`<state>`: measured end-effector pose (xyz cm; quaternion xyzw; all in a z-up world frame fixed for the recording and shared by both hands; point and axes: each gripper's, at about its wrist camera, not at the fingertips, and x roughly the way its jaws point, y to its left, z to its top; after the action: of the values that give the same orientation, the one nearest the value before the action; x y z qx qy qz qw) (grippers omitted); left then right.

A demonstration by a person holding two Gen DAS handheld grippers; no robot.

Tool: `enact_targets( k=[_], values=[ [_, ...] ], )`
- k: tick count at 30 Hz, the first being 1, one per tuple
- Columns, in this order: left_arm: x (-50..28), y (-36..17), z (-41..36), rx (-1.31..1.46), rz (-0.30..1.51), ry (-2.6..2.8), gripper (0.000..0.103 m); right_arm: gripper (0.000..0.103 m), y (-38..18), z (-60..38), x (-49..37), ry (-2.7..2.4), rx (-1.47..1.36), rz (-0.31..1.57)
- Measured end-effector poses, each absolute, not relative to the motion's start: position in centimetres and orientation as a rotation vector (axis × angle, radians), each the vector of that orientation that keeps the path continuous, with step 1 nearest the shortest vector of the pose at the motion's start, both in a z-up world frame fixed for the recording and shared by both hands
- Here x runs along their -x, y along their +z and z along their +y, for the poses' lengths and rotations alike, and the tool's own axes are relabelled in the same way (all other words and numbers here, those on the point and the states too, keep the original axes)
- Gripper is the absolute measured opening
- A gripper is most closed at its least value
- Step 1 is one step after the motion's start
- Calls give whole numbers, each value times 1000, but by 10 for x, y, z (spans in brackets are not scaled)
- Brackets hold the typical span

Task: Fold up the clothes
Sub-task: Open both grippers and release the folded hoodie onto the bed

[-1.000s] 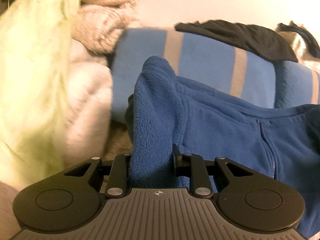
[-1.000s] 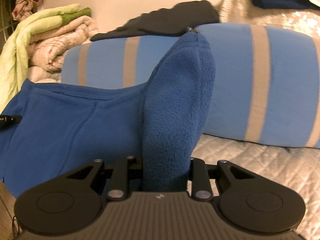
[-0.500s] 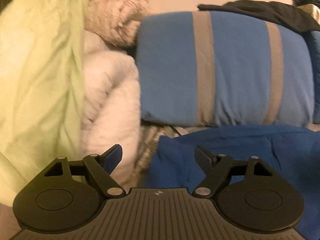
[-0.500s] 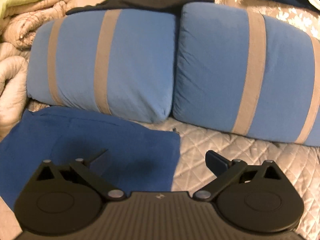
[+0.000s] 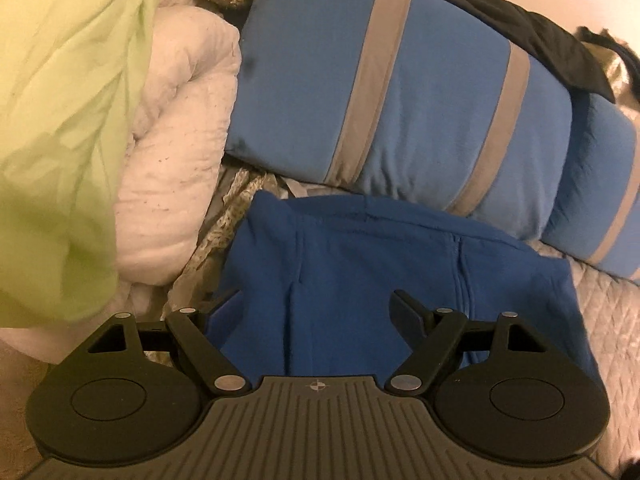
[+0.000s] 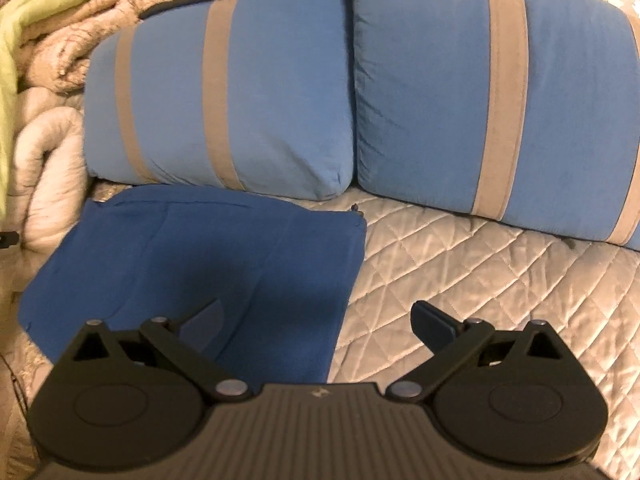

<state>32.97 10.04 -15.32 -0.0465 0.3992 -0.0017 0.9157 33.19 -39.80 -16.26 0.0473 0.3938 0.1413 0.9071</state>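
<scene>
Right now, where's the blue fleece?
Flat on the quilt, left of centre in the right wrist view, before the striped pillows: blue fleece.

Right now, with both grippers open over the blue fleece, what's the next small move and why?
Probably lower the right gripper onto the blue fleece's right edge for another fold: both it and the left gripper are open and empty, and the garment lies flat on the quilted bedspread, still wide.

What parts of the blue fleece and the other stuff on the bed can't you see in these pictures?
- Blue fleece: its near edge is hidden behind the left tool in the left wrist view, and behind the right tool in the right wrist view.
- Black garment: mostly behind the striped pillows, so its kind is unclear.
- Green sheet: blurred and cut off by the left wrist view's edge.
</scene>
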Motion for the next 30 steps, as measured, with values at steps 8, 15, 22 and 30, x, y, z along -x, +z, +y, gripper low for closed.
enact_targets(
  k=[8,15,22,30],
  values=[
    [-311,-125,124,126,815,-19,80,103,-121,-444,-319,267,-117,778],
    [-292,-99,140,157,750,-29,80,103,-86,-485,-305,216,-73,710],
    [-280,-77,138,145,696,-50,80,103,-57,-547,-292,119,-87,628],
    [-264,-55,138,162,642,-72,80,103,-24,-624,-264,31,-177,540]
  ],
)
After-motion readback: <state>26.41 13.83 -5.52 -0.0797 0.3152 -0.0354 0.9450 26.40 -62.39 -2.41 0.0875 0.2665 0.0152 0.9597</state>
